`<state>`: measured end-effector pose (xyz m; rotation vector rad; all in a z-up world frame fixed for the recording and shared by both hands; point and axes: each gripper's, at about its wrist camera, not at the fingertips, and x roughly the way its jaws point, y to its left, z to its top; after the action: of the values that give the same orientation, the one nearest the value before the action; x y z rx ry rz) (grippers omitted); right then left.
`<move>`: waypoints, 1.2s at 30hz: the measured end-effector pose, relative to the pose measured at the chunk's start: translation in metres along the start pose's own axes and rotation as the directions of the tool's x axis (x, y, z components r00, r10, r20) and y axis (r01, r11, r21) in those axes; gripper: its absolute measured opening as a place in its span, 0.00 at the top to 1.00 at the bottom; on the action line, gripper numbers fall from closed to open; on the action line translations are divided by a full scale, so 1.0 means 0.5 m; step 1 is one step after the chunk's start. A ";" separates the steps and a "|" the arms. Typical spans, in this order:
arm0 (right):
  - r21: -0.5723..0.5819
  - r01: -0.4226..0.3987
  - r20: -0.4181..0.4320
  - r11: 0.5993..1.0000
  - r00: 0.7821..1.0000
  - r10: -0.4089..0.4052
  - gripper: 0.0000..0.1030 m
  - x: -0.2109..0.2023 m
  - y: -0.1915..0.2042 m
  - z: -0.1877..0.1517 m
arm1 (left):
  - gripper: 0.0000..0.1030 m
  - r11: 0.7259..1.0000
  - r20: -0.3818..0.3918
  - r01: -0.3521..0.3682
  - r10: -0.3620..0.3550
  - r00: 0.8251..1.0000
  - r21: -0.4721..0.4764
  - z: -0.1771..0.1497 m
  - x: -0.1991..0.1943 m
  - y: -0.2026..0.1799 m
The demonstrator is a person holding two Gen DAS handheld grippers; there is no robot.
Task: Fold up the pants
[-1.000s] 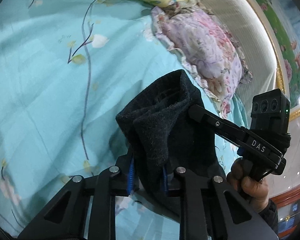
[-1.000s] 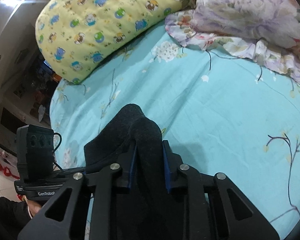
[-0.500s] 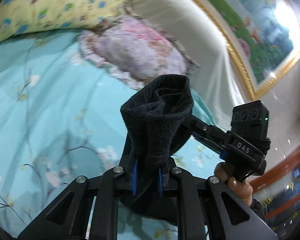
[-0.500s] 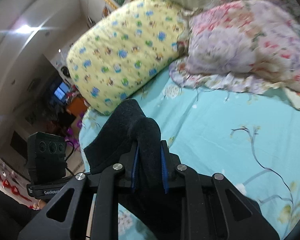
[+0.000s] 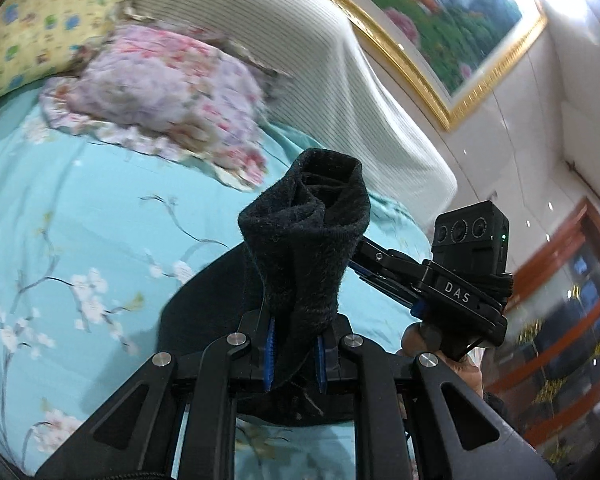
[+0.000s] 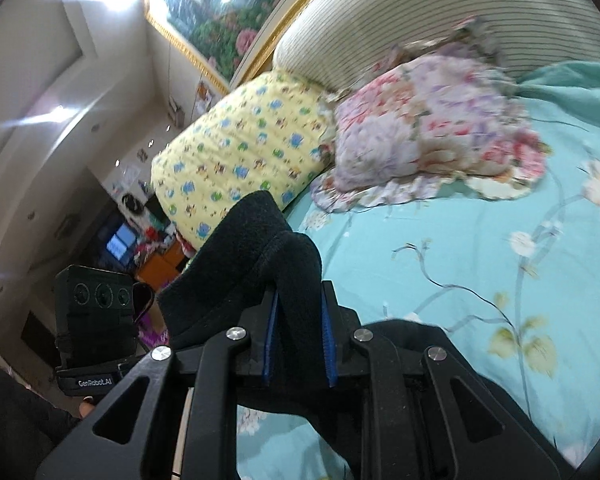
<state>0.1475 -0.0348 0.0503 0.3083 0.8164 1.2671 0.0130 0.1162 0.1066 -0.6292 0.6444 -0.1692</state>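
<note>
The bed sheet (image 5: pixel 80 240), turquoise with a branch-and-blossom print, fills most of the area below both of my grippers. At its far end stands a ribbed white headboard (image 5: pixel 300 52), and above that hangs a landscape painting in a gold frame (image 6: pixel 208 20). Against the headboard lie two pillows: a yellow pillow with small cartoon prints (image 6: pixel 240 156) and, touching its edge, a floral pillow with a ruffled border (image 5: pixel 160 92).

The pants (image 5: pixel 312 248) are black, of a fuzzy knit fabric, and are raised above the sheet. Part of the fabric hangs down toward the sheet beneath the grippers; whether it touches the sheet cannot be determined.

My left gripper (image 5: pixel 294 354) is closed on a bunched section of the pants. The fabric stands up between the blue pads as a rolled column with an open, folded top. My right gripper (image 6: pixel 298 344) is likewise clamped on the pants; a fold with a stitched edge rises between its blue pads and drapes off to the left.

In the left wrist view, my right gripper (image 5: pixel 358 258) reaches into the same fabric bundle from the right, its tips hidden behind the cloth. My right hand (image 5: pixel 440 344) grips its handle. In the right wrist view, the camera block of the left gripper (image 6: pixel 96 312) appears at lower left, beside the hanging fabric.
</note>
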 end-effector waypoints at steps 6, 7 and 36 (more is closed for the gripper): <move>0.087 0.015 0.079 0.996 0.997 -0.022 0.80 -0.097 -0.059 -0.057 | 0.86 0.998 -0.081 0.020 -0.015 0.997 0.062 -0.039 0.065 -0.071; 0.104 0.019 0.092 0.994 0.995 -0.029 0.80 -0.114 -0.071 -0.070 | 0.86 0.997 -0.092 0.022 -0.015 0.996 0.072 -0.046 0.074 -0.082; 0.310 0.075 0.152 0.948 0.980 -0.127 0.80 -0.240 -0.237 -0.228 | 0.86 0.967 -0.269 -0.022 0.093 0.959 0.254 -0.166 0.261 -0.192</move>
<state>0.1453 -0.2075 -0.0575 0.6060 0.8677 1.0021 0.0705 -0.0454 0.0457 -0.3444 0.8974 -0.2832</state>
